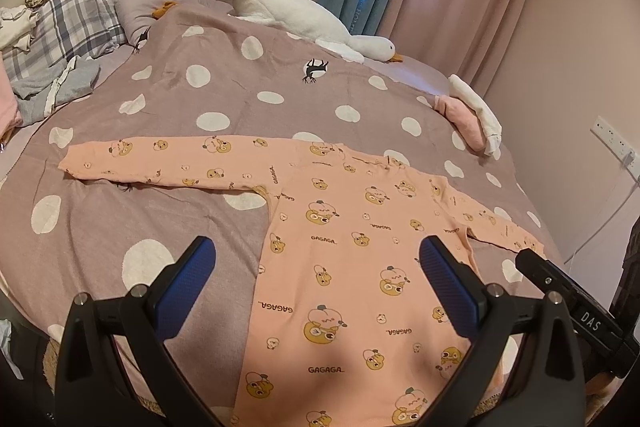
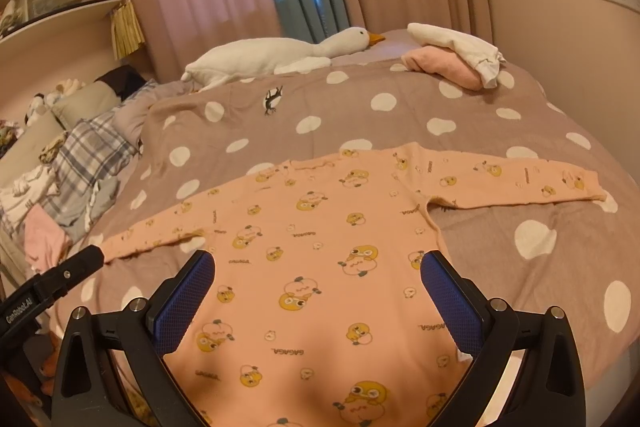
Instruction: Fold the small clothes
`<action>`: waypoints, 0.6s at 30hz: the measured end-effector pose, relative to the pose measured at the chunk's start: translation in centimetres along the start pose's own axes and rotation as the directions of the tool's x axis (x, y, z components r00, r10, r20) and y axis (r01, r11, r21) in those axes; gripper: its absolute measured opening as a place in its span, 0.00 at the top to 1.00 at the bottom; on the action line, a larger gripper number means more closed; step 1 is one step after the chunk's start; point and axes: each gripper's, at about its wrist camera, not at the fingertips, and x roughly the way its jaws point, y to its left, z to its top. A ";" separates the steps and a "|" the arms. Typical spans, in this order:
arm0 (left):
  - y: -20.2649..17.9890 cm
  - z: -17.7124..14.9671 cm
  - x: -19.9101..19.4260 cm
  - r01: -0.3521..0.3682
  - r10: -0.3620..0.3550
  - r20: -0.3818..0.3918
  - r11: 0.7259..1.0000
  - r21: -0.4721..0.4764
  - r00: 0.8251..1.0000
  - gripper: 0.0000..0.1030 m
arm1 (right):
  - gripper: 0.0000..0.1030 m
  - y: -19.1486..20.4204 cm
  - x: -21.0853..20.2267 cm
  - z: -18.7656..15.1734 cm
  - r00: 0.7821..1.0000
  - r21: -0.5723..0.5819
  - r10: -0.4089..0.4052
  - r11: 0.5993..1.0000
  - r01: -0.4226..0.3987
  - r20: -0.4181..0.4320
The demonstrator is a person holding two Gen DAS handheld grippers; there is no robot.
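A small peach long-sleeved top [image 1: 344,247] with yellow duck prints lies flat on the dotted mauve bedspread [image 1: 168,131], both sleeves spread out sideways. It also shows in the right wrist view [image 2: 320,247]. My left gripper [image 1: 316,255] is open and empty, hovering above the top's lower left part. My right gripper [image 2: 318,267] is open and empty, hovering above the top's lower middle. Each gripper's tip shows in the other's view: the right one [image 1: 560,287] near the right sleeve end, the left one [image 2: 52,287] near the left sleeve end.
A white goose plush [image 1: 304,19] lies at the far side of the bed. A folded pink garment with a white one on it [image 2: 456,61] sits at the far right. Loose clothes and plaid pillows [image 1: 60,39] pile at the left. Curtains hang behind; a wall with sockets stands right.
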 end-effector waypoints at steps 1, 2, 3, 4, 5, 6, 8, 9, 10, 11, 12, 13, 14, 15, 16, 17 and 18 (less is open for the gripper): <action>0.0 0.0 0.1 0.001 -0.001 -0.002 1.000 -0.001 1.000 0.01 | 0.01 0.0 0.0 0.0 1.000 0.001 0.000 1.000 0.000 0.000; 0.0 -0.1 0.1 0.001 -0.001 -0.004 1.000 -0.001 1.000 0.01 | 0.01 -0.1 0.0 -0.1 1.000 0.003 0.000 1.000 0.000 0.000; 0.1 0.0 0.2 0.002 -0.002 -0.006 1.000 0.000 1.000 0.01 | 0.01 -0.1 0.0 -0.1 1.000 0.003 0.001 1.000 -0.001 0.000; 0.1 0.0 0.3 -0.003 0.003 -0.010 1.000 0.002 1.000 0.01 | 0.01 -0.1 0.0 -0.2 1.000 0.004 0.001 1.000 -0.001 -0.001; 0.1 0.0 0.4 -0.012 0.012 -0.014 1.000 0.003 1.000 0.01 | 0.01 -0.1 0.0 -0.1 1.000 0.003 -0.001 1.000 0.001 -0.001; 0.1 0.0 0.5 -0.021 0.021 -0.013 1.000 0.003 1.000 0.02 | 0.01 -0.1 0.0 -0.1 1.000 0.003 -0.002 1.000 0.003 -0.002; 0.2 0.0 0.5 -0.025 0.025 -0.013 1.000 0.002 1.000 0.02 | 0.01 -0.1 -0.1 -0.3 1.000 -0.003 -0.006 1.000 0.006 -0.001; 0.2 0.0 0.5 -0.021 0.021 -0.013 1.000 0.002 1.000 0.02 | 0.01 0.0 -0.2 -0.3 1.000 -0.005 -0.006 1.000 0.006 0.001; 0.3 0.0 0.5 -0.020 0.020 -0.013 1.000 0.001 1.000 0.02 | 0.01 0.0 -0.3 -0.3 1.000 -0.006 -0.004 1.000 0.004 0.001; 0.3 0.0 0.5 -0.019 0.019 -0.013 1.000 0.001 1.000 0.02 | 0.01 0.0 -0.3 -0.3 1.000 -0.005 -0.001 1.000 0.001 0.001; 0.3 0.0 0.5 -0.019 0.019 -0.013 1.000 0.001 1.000 0.02 | 0.01 -0.1 -0.2 -0.2 1.000 -0.004 0.002 1.000 -0.002 -0.001; 0.3 0.0 0.5 -0.018 0.018 -0.013 1.000 0.002 1.000 0.02 | 0.01 -0.1 -0.2 -0.2 1.000 -0.003 0.003 1.000 -0.003 -0.004; 0.2 0.0 0.5 -0.017 0.017 -0.013 1.000 0.002 1.000 0.02 | 0.01 -0.1 -0.2 -0.1 1.000 -0.002 0.001 1.000 -0.001 -0.002; 0.2 0.0 0.4 -0.014 0.014 -0.014 1.000 0.004 1.000 0.02 | 0.01 -0.1 -0.2 -0.2 1.000 -0.001 0.000 1.000 0.000 -0.003; 0.2 0.0 0.4 -0.013 0.013 -0.016 1.000 0.005 1.000 0.02 | 0.01 -0.1 -0.2 -0.2 1.000 0.000 0.000 1.000 0.000 -0.002; 0.2 0.0 0.4 -0.012 0.012 -0.016 1.000 0.005 1.000 0.02 | 0.01 -0.2 -0.1 -0.1 1.000 0.003 0.000 1.000 0.000 -0.004; 0.1 0.0 0.4 -0.011 0.011 -0.017 1.000 0.006 1.000 0.02 | 0.01 -0.2 0.0 0.0 1.000 0.006 0.000 1.000 0.000 -0.006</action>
